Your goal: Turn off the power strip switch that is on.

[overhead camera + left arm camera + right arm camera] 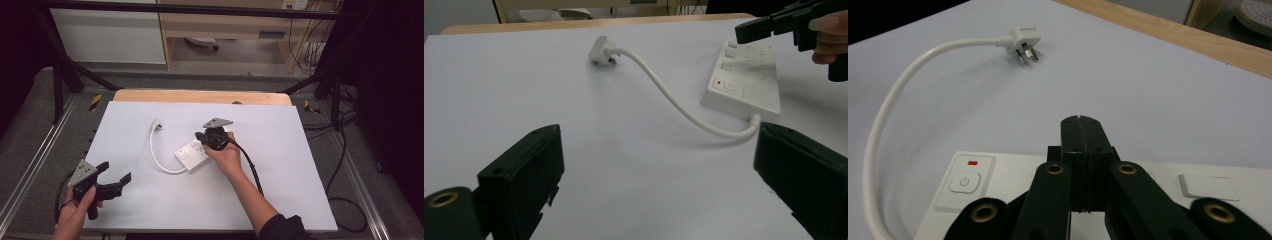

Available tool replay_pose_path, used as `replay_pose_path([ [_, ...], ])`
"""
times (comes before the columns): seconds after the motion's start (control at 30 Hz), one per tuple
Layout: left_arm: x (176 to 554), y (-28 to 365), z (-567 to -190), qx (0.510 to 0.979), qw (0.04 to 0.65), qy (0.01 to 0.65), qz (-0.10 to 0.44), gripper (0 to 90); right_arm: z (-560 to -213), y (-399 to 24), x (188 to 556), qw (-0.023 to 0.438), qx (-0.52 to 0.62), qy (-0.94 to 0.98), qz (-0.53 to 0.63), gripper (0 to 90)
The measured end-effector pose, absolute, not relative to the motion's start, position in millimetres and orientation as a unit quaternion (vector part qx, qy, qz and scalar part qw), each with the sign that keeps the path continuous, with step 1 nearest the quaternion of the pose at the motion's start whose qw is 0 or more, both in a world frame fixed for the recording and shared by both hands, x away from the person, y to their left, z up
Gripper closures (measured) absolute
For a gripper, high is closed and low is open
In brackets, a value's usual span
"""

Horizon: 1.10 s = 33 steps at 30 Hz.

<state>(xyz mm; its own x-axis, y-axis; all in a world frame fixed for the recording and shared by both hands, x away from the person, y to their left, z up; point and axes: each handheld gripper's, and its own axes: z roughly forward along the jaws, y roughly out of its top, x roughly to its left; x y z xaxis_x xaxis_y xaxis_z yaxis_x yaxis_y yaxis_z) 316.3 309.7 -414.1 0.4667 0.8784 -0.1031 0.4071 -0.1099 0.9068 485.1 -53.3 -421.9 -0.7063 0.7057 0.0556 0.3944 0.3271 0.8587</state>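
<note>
Pressing down with the right gripper (1082, 122), jaws pressed together over the strip (192, 155), could skid it since the left gripper (116, 178) idles spread, well apart.

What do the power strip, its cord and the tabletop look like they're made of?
Power strip: looks like hard white plastic, smooth, slightly glossy, with moulded button edges.
Cord: likely flexible rubber or PVC sheath, since it holds a soft curve; the plug has bare metal prongs.
Tabletop: a matte white sheet, material unclear, over a wood-look board with visible grain.
</note>
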Motion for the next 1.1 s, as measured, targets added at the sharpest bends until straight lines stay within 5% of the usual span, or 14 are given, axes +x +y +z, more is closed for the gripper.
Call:
replay_pose_path([
  [0.27, 316.1, 309.7, -414.6, 0.708, 0.485, 0.453, 0.242, 5.8, -405.9, -67.0, 480.9, 0.16, 0.351, 0.787, 0.482, 71.3],
  [0.47, 316.1, 309.0, -414.4, 0.707, 0.485, 0.454, 0.242, 5.8, -395.1, -76.2, 480.2, 0.159, 0.371, 0.775, 0.487, 35.9],
  [0.63, 316.9, 309.2, -414.6, 0.706, 0.485, 0.456, 0.243, 5.8, -386.0, -83.7, 477.7, 0.165, 0.379, 0.772, 0.483, 18.1],
  [0.87, 316.6, 309.1, -414.8, 0.707, 0.485, 0.454, 0.242, 5.8, -370.2, -96.6, 471.2, 0.18, 0.383, 0.762, 0.49, 5.6],
  [1.1, 316.1, 309.3, -414.6, 0.707, 0.485, 0.455, 0.242, 5.8, -357.9, -110.0, 461.9, 0.202, 0.377, 0.748, 0.508, 7.2],
])
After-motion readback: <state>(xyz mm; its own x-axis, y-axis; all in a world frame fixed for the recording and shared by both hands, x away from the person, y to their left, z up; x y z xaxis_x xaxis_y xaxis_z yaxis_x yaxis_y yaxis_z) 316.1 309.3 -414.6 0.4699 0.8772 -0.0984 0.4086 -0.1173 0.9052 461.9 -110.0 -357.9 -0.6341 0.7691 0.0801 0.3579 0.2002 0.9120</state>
